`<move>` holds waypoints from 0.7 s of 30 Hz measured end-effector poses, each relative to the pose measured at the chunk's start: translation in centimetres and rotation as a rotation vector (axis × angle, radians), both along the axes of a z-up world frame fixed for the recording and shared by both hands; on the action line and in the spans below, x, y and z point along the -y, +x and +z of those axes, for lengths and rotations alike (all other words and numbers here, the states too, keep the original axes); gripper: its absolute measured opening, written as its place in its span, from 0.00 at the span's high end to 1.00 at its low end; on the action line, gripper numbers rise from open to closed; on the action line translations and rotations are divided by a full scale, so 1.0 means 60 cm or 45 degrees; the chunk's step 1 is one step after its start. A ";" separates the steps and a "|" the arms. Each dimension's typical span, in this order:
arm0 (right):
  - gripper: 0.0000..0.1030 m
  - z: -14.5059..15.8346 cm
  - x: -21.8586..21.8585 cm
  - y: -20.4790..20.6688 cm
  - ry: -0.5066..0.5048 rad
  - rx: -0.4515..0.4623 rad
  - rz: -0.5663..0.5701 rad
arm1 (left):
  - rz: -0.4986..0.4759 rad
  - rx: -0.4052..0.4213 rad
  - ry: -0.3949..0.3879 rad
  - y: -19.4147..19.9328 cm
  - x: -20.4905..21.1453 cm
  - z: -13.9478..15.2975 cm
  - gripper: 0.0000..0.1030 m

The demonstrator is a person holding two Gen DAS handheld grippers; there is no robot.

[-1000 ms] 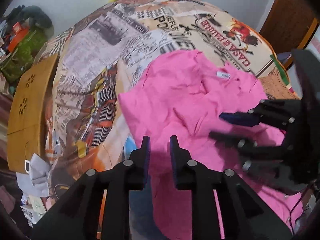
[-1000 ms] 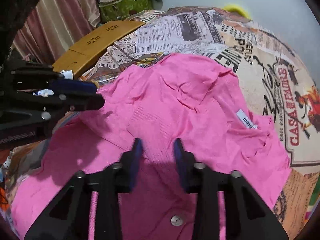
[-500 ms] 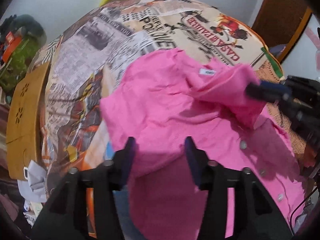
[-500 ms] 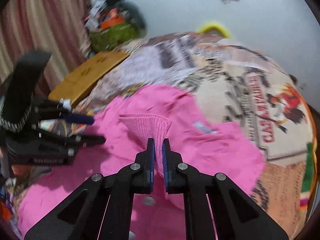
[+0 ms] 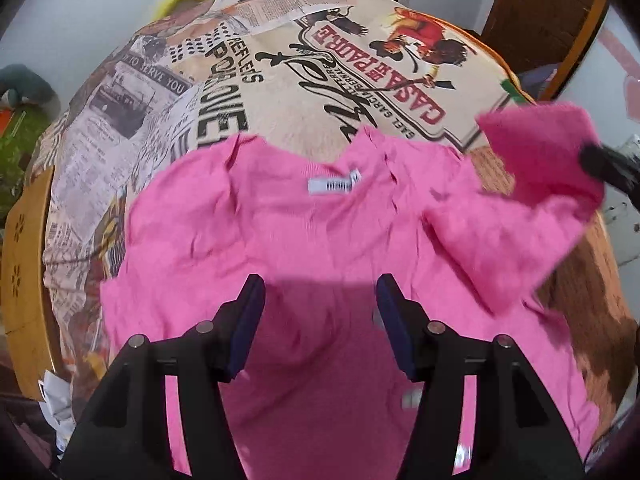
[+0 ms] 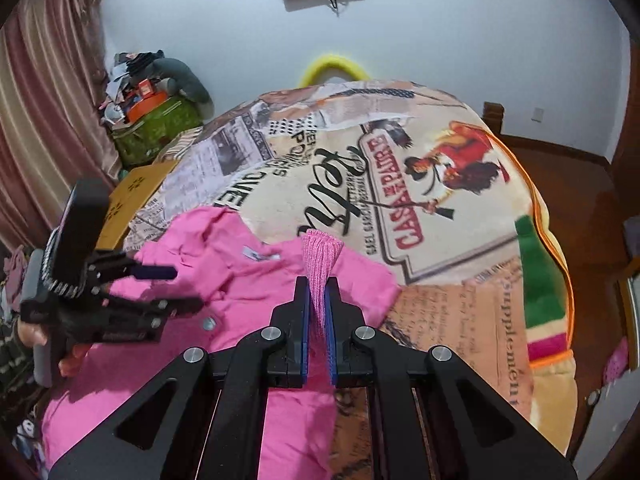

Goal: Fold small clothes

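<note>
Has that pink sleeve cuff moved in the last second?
Yes. The right gripper pinched the cuff and lifted it off the pink shirt, outward toward the bedspread's edge.

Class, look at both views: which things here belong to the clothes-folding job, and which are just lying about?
Part of the job:
pink shirt
its sleeve cuff, pinched in the right gripper
left gripper, open above the shirt
printed bed cover, the work surface

Just lying about:
green box
yellow ring
curtain
</note>
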State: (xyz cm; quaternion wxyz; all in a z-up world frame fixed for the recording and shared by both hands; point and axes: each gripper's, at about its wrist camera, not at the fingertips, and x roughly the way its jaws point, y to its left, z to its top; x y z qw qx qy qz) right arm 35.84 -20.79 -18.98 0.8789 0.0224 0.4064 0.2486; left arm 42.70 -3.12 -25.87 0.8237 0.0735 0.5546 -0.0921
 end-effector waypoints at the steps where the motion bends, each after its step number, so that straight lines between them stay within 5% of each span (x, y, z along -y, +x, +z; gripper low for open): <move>1: 0.94 -0.004 0.003 0.001 0.005 -0.007 0.000 | -0.004 0.000 0.016 0.006 0.006 -0.005 0.49; 5: 0.94 -0.021 0.017 0.003 0.020 -0.033 0.000 | -0.056 -0.015 0.130 0.027 0.032 -0.037 0.61; 9: 0.94 -0.030 0.020 0.003 0.031 -0.049 0.010 | -0.084 0.022 0.225 0.028 0.039 -0.051 0.88; 15: 0.94 -0.030 0.030 0.006 0.060 -0.052 -0.004 | -0.069 0.041 0.013 0.019 0.018 -0.005 0.91; 20: 0.94 -0.020 0.045 0.006 0.090 -0.047 -0.034 | -0.255 0.049 -0.198 -0.013 0.042 0.040 0.90; 21: 0.94 -0.019 0.045 0.005 0.091 -0.046 -0.037 | -0.287 0.040 -0.193 -0.020 0.052 0.040 0.83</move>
